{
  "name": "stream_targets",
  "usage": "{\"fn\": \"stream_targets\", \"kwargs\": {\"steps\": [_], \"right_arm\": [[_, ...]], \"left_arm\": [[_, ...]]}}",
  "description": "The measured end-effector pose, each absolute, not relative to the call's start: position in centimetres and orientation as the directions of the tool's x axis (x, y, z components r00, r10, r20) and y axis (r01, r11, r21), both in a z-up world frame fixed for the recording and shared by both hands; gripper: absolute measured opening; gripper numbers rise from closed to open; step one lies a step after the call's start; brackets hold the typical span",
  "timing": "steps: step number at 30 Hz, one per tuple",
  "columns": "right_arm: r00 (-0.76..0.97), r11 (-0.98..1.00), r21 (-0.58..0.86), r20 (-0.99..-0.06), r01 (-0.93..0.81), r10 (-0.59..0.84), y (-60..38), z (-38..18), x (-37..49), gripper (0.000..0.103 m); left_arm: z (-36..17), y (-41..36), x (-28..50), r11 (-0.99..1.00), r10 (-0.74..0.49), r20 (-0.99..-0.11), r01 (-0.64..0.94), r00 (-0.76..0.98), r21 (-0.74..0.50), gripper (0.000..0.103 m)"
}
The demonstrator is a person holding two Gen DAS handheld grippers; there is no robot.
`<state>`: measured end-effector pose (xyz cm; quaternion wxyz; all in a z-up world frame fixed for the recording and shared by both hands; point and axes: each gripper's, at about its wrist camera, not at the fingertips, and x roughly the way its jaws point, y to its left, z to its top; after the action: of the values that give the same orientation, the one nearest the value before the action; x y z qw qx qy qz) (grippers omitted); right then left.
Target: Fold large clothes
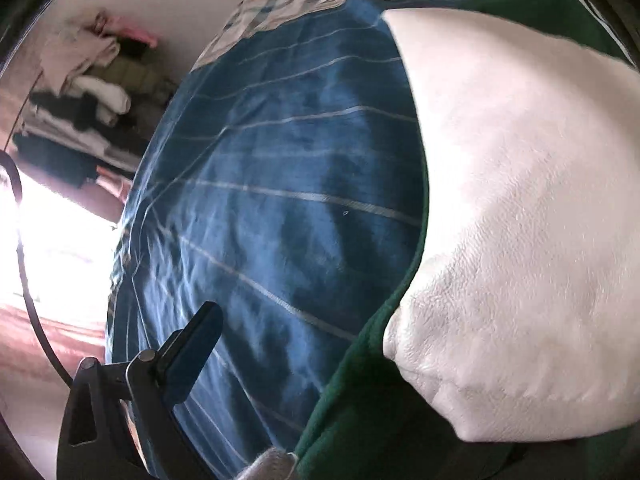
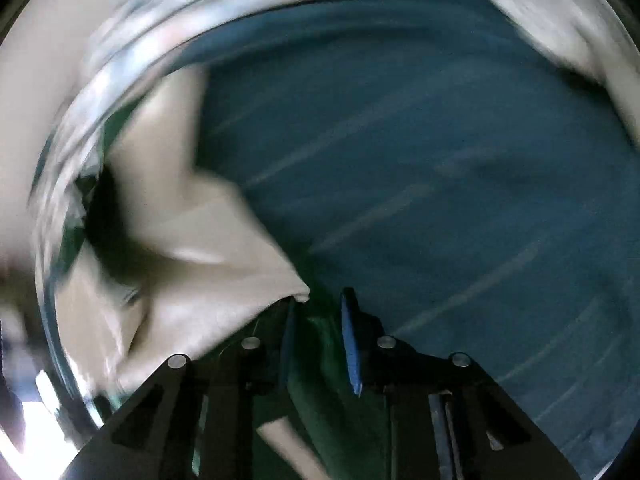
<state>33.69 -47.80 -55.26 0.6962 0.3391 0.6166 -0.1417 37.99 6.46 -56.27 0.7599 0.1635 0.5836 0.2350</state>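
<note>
Two claws | right claw (image 2: 320,320) straddles green-white garment (image 2: 208,240) | clothes pile (image 1: 88,92) beyond

Left gripper (image 1: 224,364): only its left finger (image 1: 192,356) shows, dark with a blue pad, tilted toward the upper right; the other finger is hidden, so its state cannot be read.
Right gripper (image 2: 320,344): pointing steeply down, both blue-padded fingers (image 2: 352,348) in view, a narrow gap between them with green cloth in it; blur hides any pinch.
</note>
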Motion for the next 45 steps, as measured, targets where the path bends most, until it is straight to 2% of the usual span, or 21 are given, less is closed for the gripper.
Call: {"fn": "stream_targets", "kwargs": {"steps": [2,3,8,9,10,11,12,15,19,21,23,27,29,32,33,34,35,36,40,43,45], "right_arm": [[0.19,0.632,0.385,-0.915,0.673,0.356,-49.7,-57.7,33.4,0.023],[0.192,0.63,0.39,-0.913,0.672,0.361,-49.8,-57.6,33.5,0.023],[0.164,0.772,0.399,-0.915,0.494,0.368,-47.0,-54.0,34.6,0.033],[0.131,0.807,0.369,-0.928,0.461,0.349,-46.2,-54.5,35.1,0.033],[0.096,0.854,0.274,-0.961,0.442,0.259,-46.4,-55.3,34.7,0.032],[0.061,0.873,0.154,-0.988,0.462,0.142,-46.8,-56.1,34.8,0.024],[-0.014,0.834,0.013,-1.0,0.552,0.024,-48.9,-57.6,34.2,0.011],[0.035,0.637,0.13,-0.987,0.76,0.16,-53.1,-58.0,32.8,0.011],[0.142,0.722,0.233,-0.972,0.651,0.185,-49.2,-52.3,33.2,0.024],[0.183,0.744,0.341,-0.94,0.575,0.289,-45.2,-50.7,33.2,0.054],[0.185,0.744,0.448,-0.891,0.495,0.414,-39.3,-50.5,33.7,0.058],[0.136,0.692,0.625,-0.769,0.361,0.624,-26.7,-52.4,34.0,0.058],[0.153,0.554,0.715,-0.661,0.427,0.734,-21.8,-55.3,34.3,0.058],[0.206,0.432,0.709,-0.622,0.558,0.756,-17.7,-59.9,34.5,0.058],[0.245,0.385,0.706,-0.615,0.594,0.75,-16.9,-61.2,34.7,0.042],[0.295,0.343,0.712,-0.609,0.613,0.736,-17.1,-61.7,34.6,0.02],[0.342,0.303,0.718,-0.603,0.627,0.721,-16.9,-62.0,34.2,0.007],[0.361,0.285,0.715,-0.605,0.639,0.71,-16.2,-62.1,34.4,0.005],[0.336,0.363,0.734,-0.616,0.574,0.712,-12.4,-60.4,35.5,0.005],[0.131,0.535,0.706,-0.652,0.465,0.747,-8.6,-60.4,37.4,0.007],[0.059,0.594,0.684,-0.676,0.424,0.735,-8.8,-59.4,38.1,0.032]], "left_arm": [[-56.1,6.8,37.9,0.838,0.545,-0.81,-0.16,0.215,0.521,0.103],[-56.0,7.0,37.8,0.844,0.536,-0.817,-0.166,0.212,0.51,0.103],[-55.4,6.2,37.6,0.854,0.519,-0.826,-0.176,0.218,0.49,0.103],[-55.8,6.2,37.6,0.851,0.524,-0.824,-0.168,0.215,0.498,0.103],[-56.0,6.2,37.7,0.853,0.522,-0.827,-0.167,0.211,0.495,0.103],[-56.2,6.4,37.9,0.858,0.512,-0.835,-0.176,0.203,0.483,0.103],[-56.3,6.7,38.0,0.863,0.501,-0.843,-0.188,0.195,0.469,0.103],[-55.8,6.9,38.0,0.87,0.483,-0.858,-0.206,0.172,0.448,0.103],[-53.4,6.0,35.9,0.885,0.46,-0.863,-0.189,0.21,0.426,0.103],[-51.7,5.3,34.2,0.895,0.442,-0.865,-0.181,0.238,0.407,0.103],[-51.0,5.0,33.0,0.892,0.449,-0.859,-0.186,0.245,0.413,0.103],[-51.1,6.1,31.9,0.885,0.446,-0.872,-0.243,0.199,0.397,0.103],[-51.5,7.2,31.8,0.89,0.416,-0.893,-0.275,0.168,0.363,0.103],[-51.7,8.0,31.7,0.891,0.409,-0.899,-0.279,0.154,0.358,0.103],[-51.7,8.2,31.6,0.891,0.411,-0.898,-0.277,0.159,0.359,0.103],[-51.6,8.4,31.5,0.89,0.416,-0.894,-0.275,0.163,0.364,0.103],[-51.5,8.6,31.4,0.889,0.421,-0.891,-0.272,0.169,0.368,0.103],[-51.3,8.9,31.3,0.889,0.425,-0.887,-0.267,0.181,0.371,0.103],[-50.4,10.0,31.0,0.879,0.456,-0.865,-0.258,0.211,0.401,0.103],[-49.5,10.3,31.0,0.878,0.462,-0.857,-0.256,0.23,0.405,0.103],[-48.4,9.9,31.2,0.884,0.454,-0.852,-0.251,0.261,0.395,0.103]]}}
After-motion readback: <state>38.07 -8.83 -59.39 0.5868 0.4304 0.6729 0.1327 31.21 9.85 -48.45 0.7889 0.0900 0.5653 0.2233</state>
